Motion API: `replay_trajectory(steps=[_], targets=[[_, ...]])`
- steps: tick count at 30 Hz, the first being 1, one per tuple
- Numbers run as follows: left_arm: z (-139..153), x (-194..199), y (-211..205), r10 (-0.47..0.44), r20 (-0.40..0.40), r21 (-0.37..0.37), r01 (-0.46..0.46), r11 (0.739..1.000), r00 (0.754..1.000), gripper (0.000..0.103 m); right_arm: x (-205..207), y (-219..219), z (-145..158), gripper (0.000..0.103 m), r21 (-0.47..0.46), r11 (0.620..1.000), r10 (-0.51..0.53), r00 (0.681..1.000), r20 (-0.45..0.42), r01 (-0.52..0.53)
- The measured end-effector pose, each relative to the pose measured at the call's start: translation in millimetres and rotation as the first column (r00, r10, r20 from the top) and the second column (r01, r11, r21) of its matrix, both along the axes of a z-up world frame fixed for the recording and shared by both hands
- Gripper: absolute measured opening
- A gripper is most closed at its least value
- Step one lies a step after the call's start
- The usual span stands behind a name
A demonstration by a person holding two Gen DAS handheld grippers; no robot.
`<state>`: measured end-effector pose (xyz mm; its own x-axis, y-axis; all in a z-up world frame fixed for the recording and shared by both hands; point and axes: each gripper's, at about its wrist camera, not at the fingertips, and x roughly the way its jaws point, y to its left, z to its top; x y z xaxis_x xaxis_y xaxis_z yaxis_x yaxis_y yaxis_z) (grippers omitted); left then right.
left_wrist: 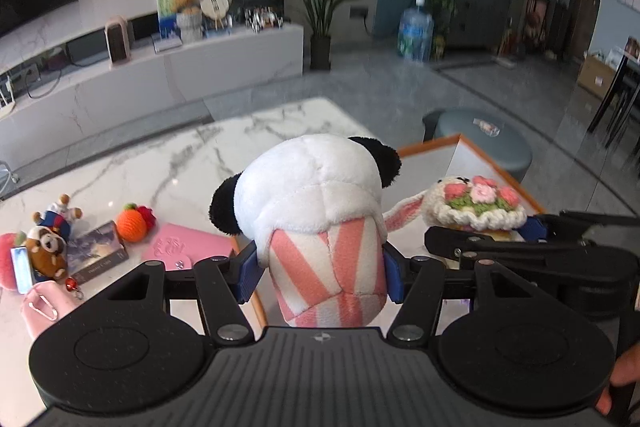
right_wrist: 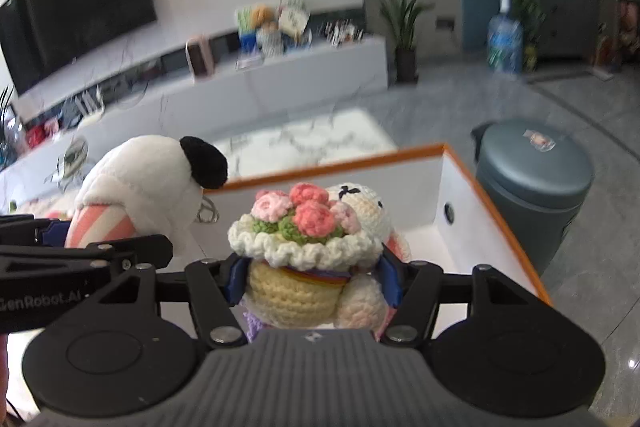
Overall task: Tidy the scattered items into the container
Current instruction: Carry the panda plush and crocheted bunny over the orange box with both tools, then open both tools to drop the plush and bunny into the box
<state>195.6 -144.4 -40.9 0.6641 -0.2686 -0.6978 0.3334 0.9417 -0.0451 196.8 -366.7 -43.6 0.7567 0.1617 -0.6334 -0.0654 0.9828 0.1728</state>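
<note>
Clearly both grippers are loaded at once. The left gripper (left_wrist: 320,267) is clamped on the striped lower body of a panda toy (left_wrist: 316,211), and the right gripper (right_wrist: 312,283) is closed on a crocheted rabbit (right_wrist: 316,247) that carries a bunch of knitted flowers. Both toys hang above the box (right_wrist: 484,187), a white container with an orange rim that stands on the marble bench (left_wrist: 160,167).

The chief risk, judging from how close the two tools are, is a collision. In the right wrist view the left gripper's black linkage sits just beside the right one, so lowering both together could knock one toy loose or push it against the rim. The panda is top-heavy: its big head stands well above the pads, and it could tip forward or land outside the near wall if let go too early. The rabbit's long ear (left_wrist: 404,213) sticks out sideways toward the panda and could snag on it.

Inside the box, only bare white wall and floor show around the rabbit; the part beneath the toys is hidden, so whether anything lies there cannot be told.

Left on the bench, well apart from the box, are a knitted orange (left_wrist: 132,223), a pink case (left_wrist: 188,245), a book (left_wrist: 96,251), a small bear (left_wrist: 48,251) and other toys.
</note>
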Motion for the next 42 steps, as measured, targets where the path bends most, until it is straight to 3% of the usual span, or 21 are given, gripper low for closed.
replay_trajectory(steps=[12, 20, 26, 42], targets=[[-36.6, 37.2, -26.3, -0.018, -0.049, 0.166, 0.026, 0.986, 0.999, 0.069, 62.6, -6.1, -38.3, 0.065, -0.033, 0.991, 0.121, 0.979, -0.162, -0.128], [-46.3, 34.6, -40.2, -0.061, -0.085, 0.256, 0.081, 0.963, 0.994, 0.071, 85.2, 7.3, -50.3, 0.065, -0.005, 0.977, 0.205, 0.945, -0.256, -0.213], [-53.6, 34.3, -49.9, -0.07, -0.051, 0.335, 0.083, 0.939, 0.996, 0.073, 97.0, 17.2, -54.9, 0.065, 0.004, 0.975, 0.211, 0.929, -0.305, -0.22], [-44.0, 24.3, -49.1, -0.122, -0.021, 0.363, 0.121, 0.924, 0.992, 0.088, 101.4, 24.4, -59.0, 0.069, 0.014, 0.972, 0.224, 0.917, -0.331, -0.233]])
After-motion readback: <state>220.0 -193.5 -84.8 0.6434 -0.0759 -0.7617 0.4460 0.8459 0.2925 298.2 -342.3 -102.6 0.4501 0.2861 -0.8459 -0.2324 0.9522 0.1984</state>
